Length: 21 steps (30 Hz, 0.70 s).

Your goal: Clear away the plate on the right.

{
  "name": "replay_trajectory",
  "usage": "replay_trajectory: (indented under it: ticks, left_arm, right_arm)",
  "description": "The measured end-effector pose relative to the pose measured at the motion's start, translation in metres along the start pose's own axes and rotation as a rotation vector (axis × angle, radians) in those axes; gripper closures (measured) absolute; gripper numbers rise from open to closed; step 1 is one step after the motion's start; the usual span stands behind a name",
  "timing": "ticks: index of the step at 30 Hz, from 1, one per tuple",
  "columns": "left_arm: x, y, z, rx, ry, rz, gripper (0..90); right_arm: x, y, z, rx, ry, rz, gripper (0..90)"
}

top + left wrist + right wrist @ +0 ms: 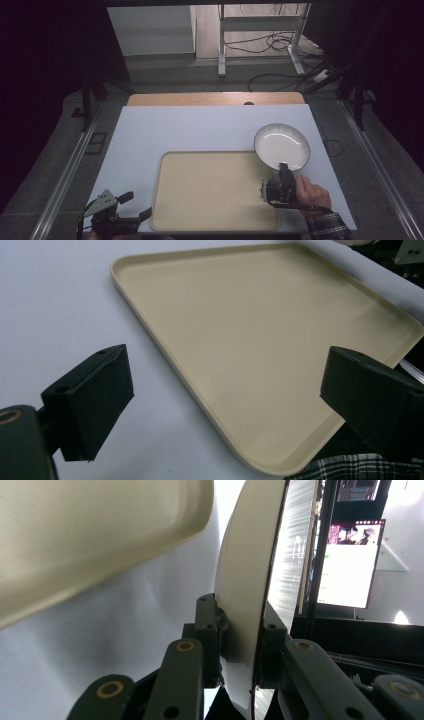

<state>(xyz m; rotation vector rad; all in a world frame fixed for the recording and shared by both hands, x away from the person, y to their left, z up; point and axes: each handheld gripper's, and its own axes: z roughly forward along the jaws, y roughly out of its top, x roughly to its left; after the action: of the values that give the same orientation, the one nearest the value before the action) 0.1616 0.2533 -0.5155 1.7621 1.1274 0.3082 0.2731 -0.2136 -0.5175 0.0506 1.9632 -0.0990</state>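
Observation:
A white plate [281,146] with a dark rim hangs tilted over the tray's far right corner. My right gripper [283,169] is shut on its near rim; in the right gripper view the plate [250,590] stands edge-on between the two jaws. The beige tray [215,190] lies on the white table top with nothing on it. My left gripper [136,206] rests at the table's near left corner, open, its jaws wide apart and nothing between them. In the left gripper view the tray [260,340] lies ahead of the jaws.
The white table top [190,130] has bare room left of and behind the tray. A wooden strip [215,98] runs along the far edge. Beyond it, cables [270,45] lie on the floor by a desk frame. A plaid sleeve [327,226] comes in at the bottom right.

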Motion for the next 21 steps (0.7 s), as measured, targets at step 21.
replay_trajectory:
  ticks: [21]
  left_arm:
    - [0.0,0.0,0.0,0.0,0.001,-0.003,6.4]
  right_arm:
    - [0.007,0.011,-0.036,-0.12,0.035,-0.012,76.6]
